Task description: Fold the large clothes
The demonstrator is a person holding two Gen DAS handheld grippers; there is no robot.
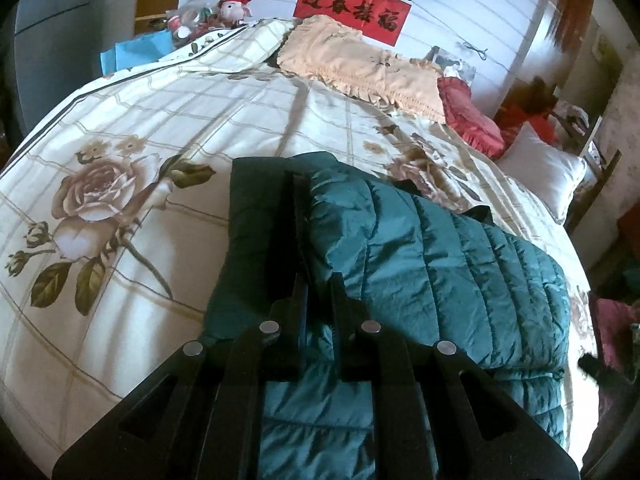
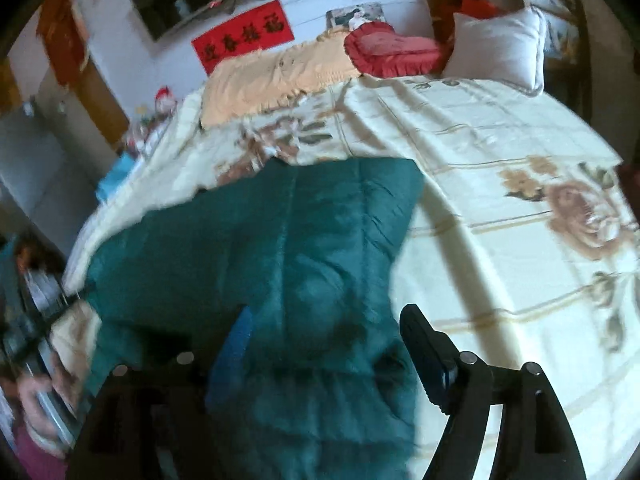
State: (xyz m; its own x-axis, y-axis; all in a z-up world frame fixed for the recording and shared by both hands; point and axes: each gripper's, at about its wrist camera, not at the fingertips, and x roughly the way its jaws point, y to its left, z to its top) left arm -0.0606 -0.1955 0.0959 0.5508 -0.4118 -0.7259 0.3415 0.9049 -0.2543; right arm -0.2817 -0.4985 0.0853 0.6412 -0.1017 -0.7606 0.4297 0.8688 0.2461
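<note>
One teal puffy jacket [image 1: 420, 248] lying on the bed [image 1: 140, 208], on top of the flower blanket. Left tongs [image 1: 298, 200] pinched tight on a fold at the jacket's edge. Right tongs [image 2: 324, 336] wide open over the jacket, holding nothing. Past the jacket, by the wall: one peach pillow [image 1: 360, 68], one red pillow [image 1: 472, 120], one white pillow [image 1: 544, 176]. One red banner [image 1: 352, 8] above the pillows.
</note>
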